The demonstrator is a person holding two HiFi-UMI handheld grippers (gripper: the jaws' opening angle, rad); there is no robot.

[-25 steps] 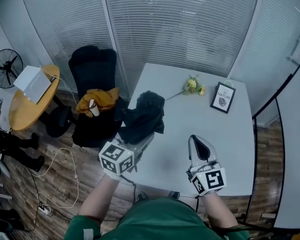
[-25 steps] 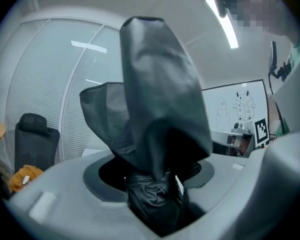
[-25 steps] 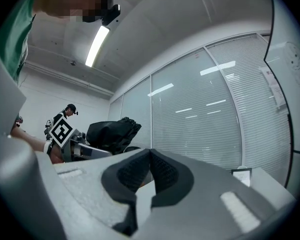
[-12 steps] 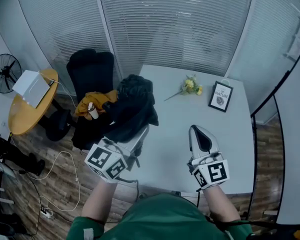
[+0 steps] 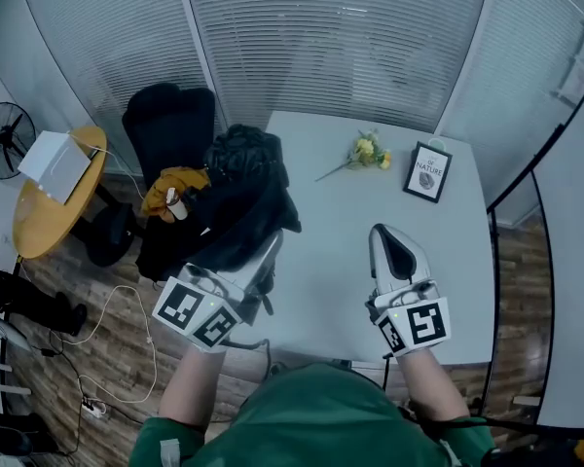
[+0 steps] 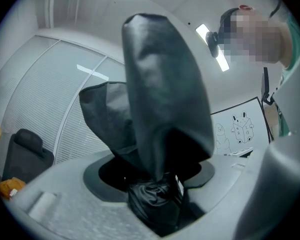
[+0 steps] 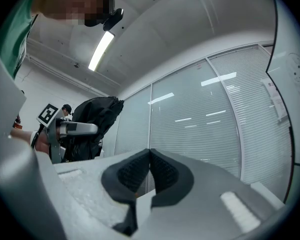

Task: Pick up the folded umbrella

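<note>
The folded umbrella (image 5: 243,193) is a black, loosely bundled fabric mass, held up over the table's left edge. My left gripper (image 5: 266,253) is shut on its lower end, and the fabric rises past the jaws toward the blinds. In the left gripper view the umbrella (image 6: 165,109) fills the middle, its bunched end pinched between the jaws of my left gripper (image 6: 155,199). My right gripper (image 5: 389,241) hovers above the table's front right part, shut with nothing in it. In the right gripper view the pads of my right gripper (image 7: 150,166) meet, and the umbrella (image 7: 92,116) shows at the left.
On the white table (image 5: 448,261) lie a small bunch of yellow flowers (image 5: 365,152) and a framed card (image 5: 428,171) at the back. Left of the table stands a black chair (image 5: 170,125) with an orange cloth (image 5: 175,185). Further left are a round wooden table (image 5: 49,212) and a fan (image 5: 0,139).
The left gripper has lifted the umbrella off the table and carried it up and leftward. The right gripper has risen slightly, still shut.
</note>
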